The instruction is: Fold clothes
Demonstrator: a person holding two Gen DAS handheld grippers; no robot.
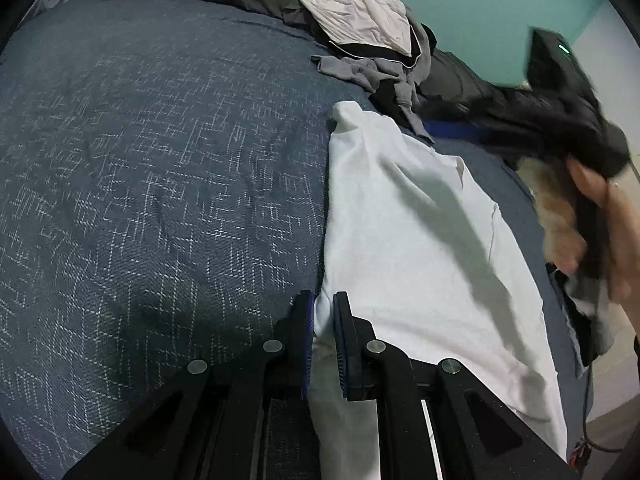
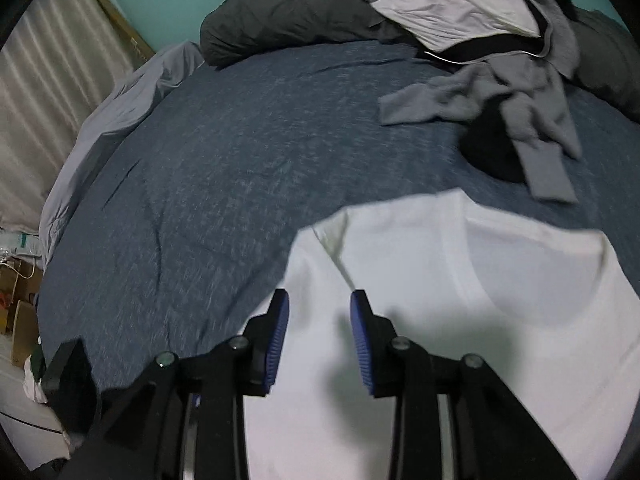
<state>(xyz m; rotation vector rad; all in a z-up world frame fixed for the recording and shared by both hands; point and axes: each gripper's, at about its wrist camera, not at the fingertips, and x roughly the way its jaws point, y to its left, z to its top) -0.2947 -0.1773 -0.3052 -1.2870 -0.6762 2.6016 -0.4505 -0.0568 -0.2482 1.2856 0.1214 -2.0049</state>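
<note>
Left gripper point(image 1: 323, 312) pinches your white shirt point(image 1: 420, 248) on the bed point(image 1: 160, 200) | right gripper point(image 2: 319, 312) loose, empty, blurry | risk: shirt may bunch if you tug one-handed.

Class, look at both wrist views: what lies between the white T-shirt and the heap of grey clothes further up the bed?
Only bare blue bedspread separates the white T-shirt from the grey clothes, clearest in the right wrist view.
</note>
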